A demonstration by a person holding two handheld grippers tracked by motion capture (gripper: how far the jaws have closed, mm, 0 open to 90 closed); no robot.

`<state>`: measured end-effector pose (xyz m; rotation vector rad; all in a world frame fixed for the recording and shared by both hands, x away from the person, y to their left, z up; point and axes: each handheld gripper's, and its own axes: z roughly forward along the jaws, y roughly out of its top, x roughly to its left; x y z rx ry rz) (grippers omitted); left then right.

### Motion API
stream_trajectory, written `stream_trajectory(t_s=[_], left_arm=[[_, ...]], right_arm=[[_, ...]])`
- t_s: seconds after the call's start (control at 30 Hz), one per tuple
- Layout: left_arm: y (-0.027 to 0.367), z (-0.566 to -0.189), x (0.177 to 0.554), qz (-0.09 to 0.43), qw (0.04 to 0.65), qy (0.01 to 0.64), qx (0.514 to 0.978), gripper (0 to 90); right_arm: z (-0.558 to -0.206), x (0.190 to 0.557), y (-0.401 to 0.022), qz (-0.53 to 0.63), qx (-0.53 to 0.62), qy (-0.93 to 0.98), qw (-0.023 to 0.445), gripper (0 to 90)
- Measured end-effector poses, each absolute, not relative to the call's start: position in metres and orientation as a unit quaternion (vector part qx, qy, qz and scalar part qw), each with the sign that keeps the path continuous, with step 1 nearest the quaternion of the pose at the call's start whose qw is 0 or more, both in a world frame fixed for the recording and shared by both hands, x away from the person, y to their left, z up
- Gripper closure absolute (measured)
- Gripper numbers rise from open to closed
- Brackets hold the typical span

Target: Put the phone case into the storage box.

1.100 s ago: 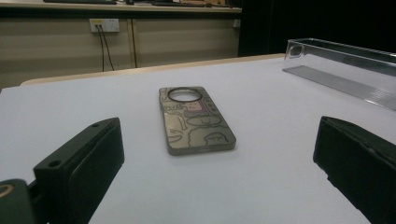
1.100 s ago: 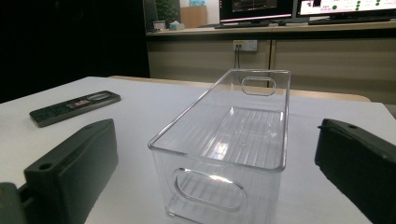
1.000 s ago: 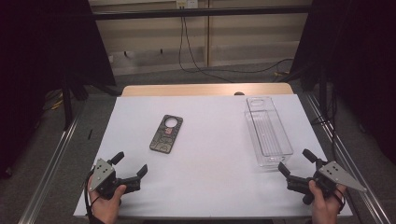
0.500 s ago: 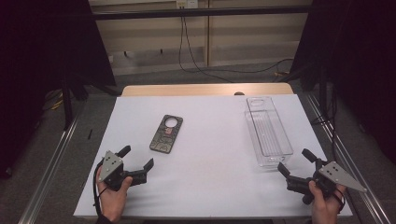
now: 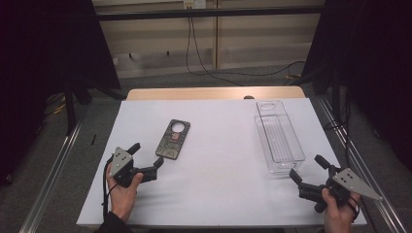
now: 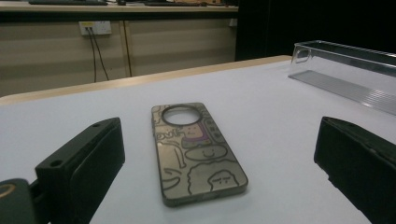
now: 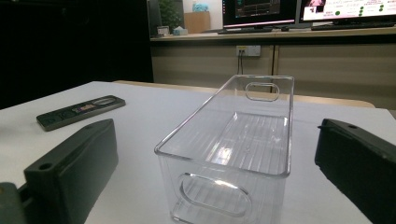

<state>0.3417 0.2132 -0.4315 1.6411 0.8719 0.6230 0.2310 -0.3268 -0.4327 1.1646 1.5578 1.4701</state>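
Near phone case | left hand-held gripper low, jaws apart

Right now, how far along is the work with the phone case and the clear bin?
Nothing looks done yet: the phone case lies flat on the white table, and the clear plastic bin is empty. In hand: the left gripper, jaws open, points at the case without touching it. The right gripper waits open beside the bin. Grasping the case probably remains.
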Motion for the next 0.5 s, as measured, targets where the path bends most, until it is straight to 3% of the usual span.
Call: stream_trajectory(t_s=[0.5], left_arm=[[0.201,-0.419,0.359,0.257,0.554,0.359,0.706,1.9]], right_arm=[[-0.433,0.232,-0.326,0.565,0.447,0.602,0.345,0.0]])
